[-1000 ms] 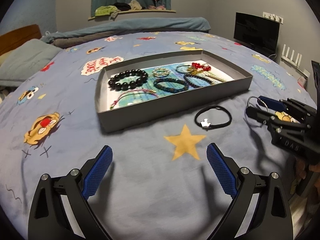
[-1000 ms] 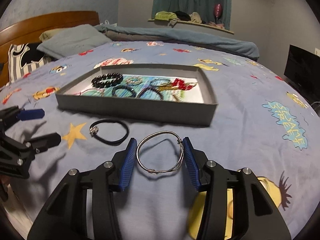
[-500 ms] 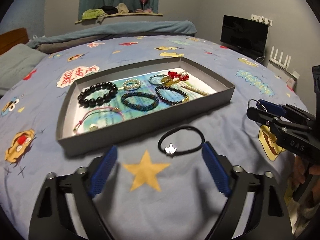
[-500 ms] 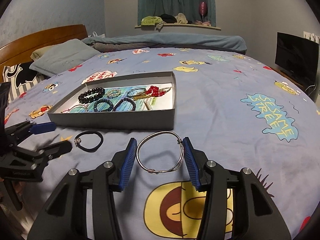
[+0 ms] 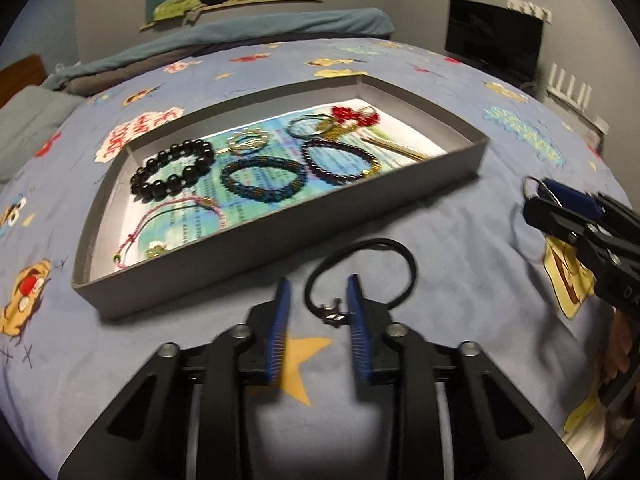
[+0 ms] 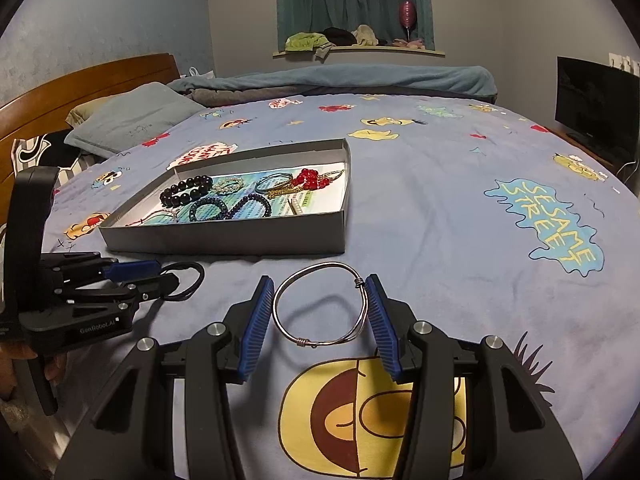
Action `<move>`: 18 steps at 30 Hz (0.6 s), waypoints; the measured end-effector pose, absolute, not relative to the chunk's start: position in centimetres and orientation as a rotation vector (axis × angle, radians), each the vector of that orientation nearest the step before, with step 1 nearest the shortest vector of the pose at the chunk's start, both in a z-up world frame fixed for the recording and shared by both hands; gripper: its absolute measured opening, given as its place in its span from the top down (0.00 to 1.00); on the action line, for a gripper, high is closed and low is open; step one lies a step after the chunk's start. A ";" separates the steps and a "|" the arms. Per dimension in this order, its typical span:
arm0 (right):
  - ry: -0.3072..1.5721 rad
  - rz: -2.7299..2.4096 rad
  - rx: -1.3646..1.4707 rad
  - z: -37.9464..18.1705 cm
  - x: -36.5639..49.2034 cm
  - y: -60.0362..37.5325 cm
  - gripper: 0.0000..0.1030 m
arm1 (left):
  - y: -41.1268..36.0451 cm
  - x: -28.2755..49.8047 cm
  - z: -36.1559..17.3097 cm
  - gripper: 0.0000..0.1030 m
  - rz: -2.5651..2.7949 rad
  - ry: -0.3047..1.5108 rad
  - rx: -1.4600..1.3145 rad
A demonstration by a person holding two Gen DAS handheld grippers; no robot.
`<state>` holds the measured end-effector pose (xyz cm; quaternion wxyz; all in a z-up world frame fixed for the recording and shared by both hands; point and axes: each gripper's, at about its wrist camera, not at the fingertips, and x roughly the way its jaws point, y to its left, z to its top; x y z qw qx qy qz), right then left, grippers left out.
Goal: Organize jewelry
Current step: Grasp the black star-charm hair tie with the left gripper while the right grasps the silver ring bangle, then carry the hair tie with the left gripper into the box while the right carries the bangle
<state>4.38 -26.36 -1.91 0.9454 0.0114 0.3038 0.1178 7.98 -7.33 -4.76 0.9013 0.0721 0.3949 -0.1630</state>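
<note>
Left gripper [image 5: 316, 300] has advanced, jaws closing around black cord bracelet [image 5: 360, 272] just before the tray [image 5: 280, 240] | right gripper [image 6: 320, 312] clamps wire bangle [image 6: 320, 304] | risk: thin cord slips out.

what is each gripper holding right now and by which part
Right gripper grips the silver wire bangle across its width. Left gripper is closing on the black cord bracelet near its silver charm, not yet gripped.

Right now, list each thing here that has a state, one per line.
Left tongs: closing around the black cord bracelet, which lies on the bedspread.
Right tongs: shut on the silver wire bangle, held flat between the pads.
Grey tray: open, lidless, bracelets inside.
Black bead bracelet: lying in the tray.
</note>
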 end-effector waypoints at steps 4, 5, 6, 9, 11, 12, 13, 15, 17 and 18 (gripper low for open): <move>0.624 0.249 0.020 -1.9 4.5 -26.0 0.54 | -8.1 7.0 -4.6 0.84 -0.349 0.788 0.222; 0.622 0.249 0.016 -1.9 4.5 -25.9 0.54 | -8.1 6.8 -4.5 0.84 -0.350 0.779 0.226; 0.621 0.249 0.015 -1.8 4.5 -25.8 0.54 | -8.0 6.7 -4.3 0.84 -0.353 0.771 0.221; 0.620 0.249 0.011 -1.7 4.4 -25.7 0.54 | -7.7 6.2 -3.4 0.84 -0.363 0.746 0.211; 0.620 0.249 0.006 -1.6 4.4 -25.5 0.54 | -7.5 5.7 -2.5 0.84 -0.367 0.715 0.211; 0.619 0.249 0.004 -1.5 4.3 -25.4 0.54 | -7.4 5.6 -2.0 0.84 -0.368 0.702 0.210; 0.618 0.250 0.001 -1.4 4.3 -25.3 0.54 | -7.1 5.3 -1.4 0.84 -0.367 0.687 0.207; 0.616 0.249 -0.002 -1.2 4.3 -25.2 0.54 | -6.7 5.1 -0.4 0.84 -0.370 0.668 0.195; 0.613 0.250 -0.003 -0.9 4.2 -25.0 0.54 | -6.3 4.7 0.6 0.84 -0.370 0.645 0.185; 0.611 0.251 -0.005 -0.8 4.2 -24.8 0.54 | -6.1 4.6 1.0 0.84 -0.370 0.634 0.182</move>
